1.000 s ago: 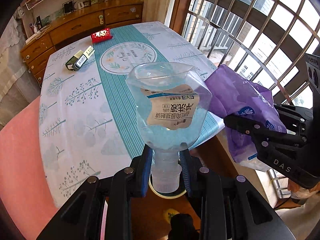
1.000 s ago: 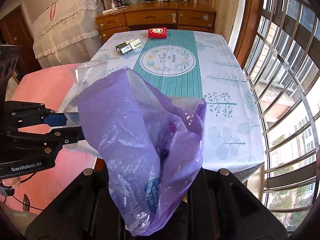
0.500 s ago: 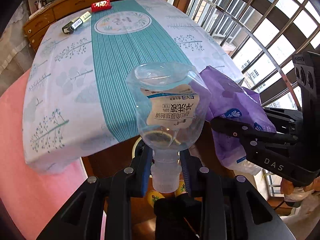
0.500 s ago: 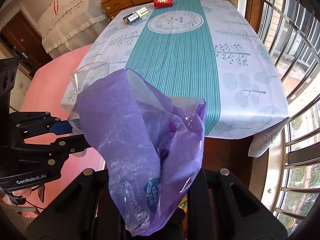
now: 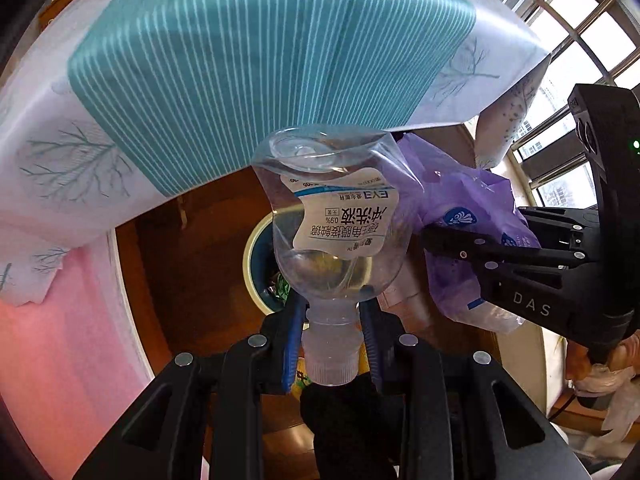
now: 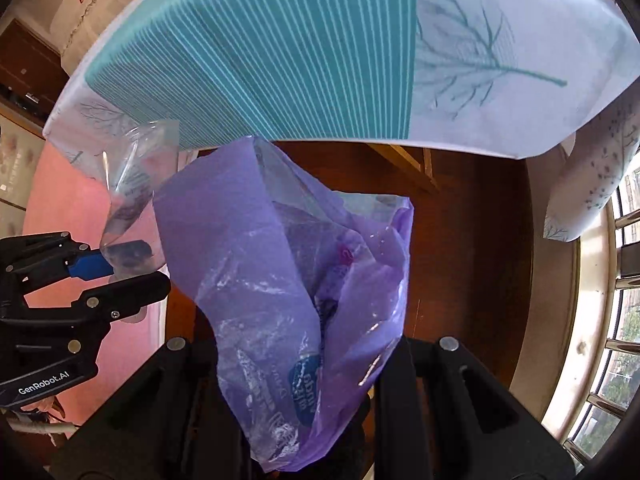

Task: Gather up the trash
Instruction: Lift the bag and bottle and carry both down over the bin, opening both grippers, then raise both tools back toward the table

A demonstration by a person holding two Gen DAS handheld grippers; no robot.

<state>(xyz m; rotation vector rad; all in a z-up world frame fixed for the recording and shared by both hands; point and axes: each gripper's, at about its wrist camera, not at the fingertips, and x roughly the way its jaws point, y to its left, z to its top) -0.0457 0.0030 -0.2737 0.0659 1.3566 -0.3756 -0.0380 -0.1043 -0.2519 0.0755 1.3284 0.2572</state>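
Teal-striped tablecloth hangs at twelve o'clock over a wooden floor. My left tongs pinch a clear saline bottle by its neck; my right tongs pinch a purple plastic bag, at three o'clock from the bottle.

Teal-striped tablecloth overhangs dark wood floor; bright barred window.

Clear glossy plastic bottle; thin crinkled purple plastic bag.

Daylight pours in through the barred window, blown out white at the right. The striped tablecloth is smeared by motion blur. The floor beneath lies in dim shadow. Fisheye bending curves every edge, with black vignetted corners.
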